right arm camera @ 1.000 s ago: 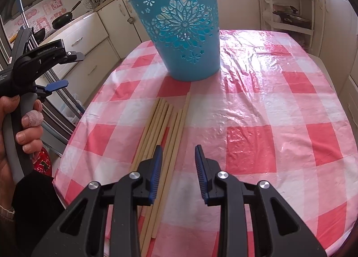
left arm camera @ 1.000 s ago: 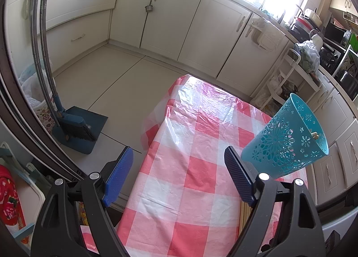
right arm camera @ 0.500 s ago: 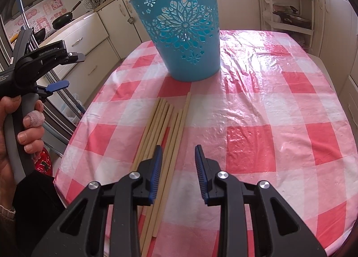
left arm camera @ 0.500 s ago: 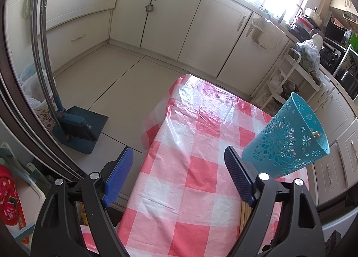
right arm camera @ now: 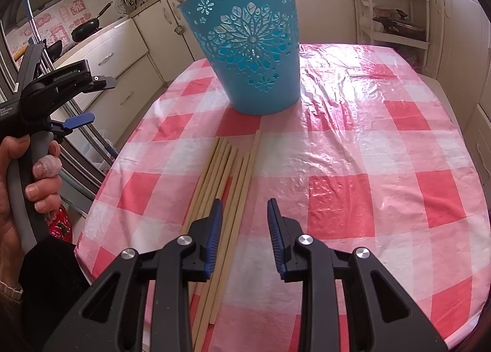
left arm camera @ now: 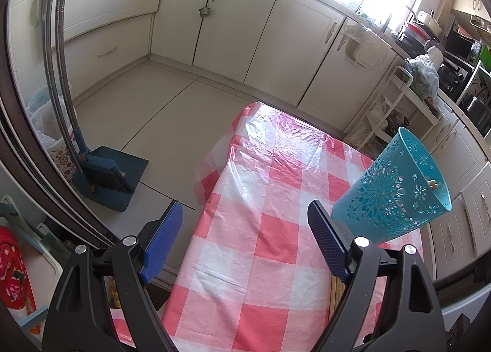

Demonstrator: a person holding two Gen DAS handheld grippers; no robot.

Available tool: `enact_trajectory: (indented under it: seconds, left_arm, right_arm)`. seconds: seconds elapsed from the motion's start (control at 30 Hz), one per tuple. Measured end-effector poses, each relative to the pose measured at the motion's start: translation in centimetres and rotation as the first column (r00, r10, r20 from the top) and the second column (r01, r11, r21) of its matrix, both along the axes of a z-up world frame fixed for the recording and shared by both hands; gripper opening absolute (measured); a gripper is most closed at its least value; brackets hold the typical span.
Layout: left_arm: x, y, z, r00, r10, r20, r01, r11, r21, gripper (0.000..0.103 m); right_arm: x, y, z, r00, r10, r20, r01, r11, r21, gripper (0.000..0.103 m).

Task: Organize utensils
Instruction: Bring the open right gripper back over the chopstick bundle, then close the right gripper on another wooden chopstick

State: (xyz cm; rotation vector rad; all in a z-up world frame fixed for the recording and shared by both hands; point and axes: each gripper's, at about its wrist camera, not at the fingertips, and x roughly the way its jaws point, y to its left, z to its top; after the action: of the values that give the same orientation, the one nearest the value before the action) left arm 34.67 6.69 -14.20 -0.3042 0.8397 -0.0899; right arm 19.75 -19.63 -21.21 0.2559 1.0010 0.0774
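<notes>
Little has moved since the earlier frames. Right gripper [right arm camera: 244, 217], half open and empty, hovers over the chopsticks [right arm camera: 227, 180] lying before the bin [right arm camera: 248, 57]. Left gripper [left arm camera: 245, 241] waits wide open, empty. Step: first pickup; next, descend and close on one stick.
</notes>
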Motion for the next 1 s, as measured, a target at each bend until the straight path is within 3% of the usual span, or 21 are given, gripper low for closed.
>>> enact_trajectory:
  seconds: [0.43,1.0]
  left_arm:
    - [-0.5,0.9,0.0,1.000,0.009,0.002,-0.009,1.000,-0.005,0.080]
    - [-0.4,0.7,0.2,1.000,-0.001,0.001,0.001,1.000,-0.001,0.080]
  right_arm:
    - [1.5,-1.3,-0.5,0.999,-0.049,-0.017,0.049,0.999,0.008,0.027]
    - [3.5,0.6,-1.9,0.999,-0.008,-0.037,0.007,0.999,-0.032,0.021]
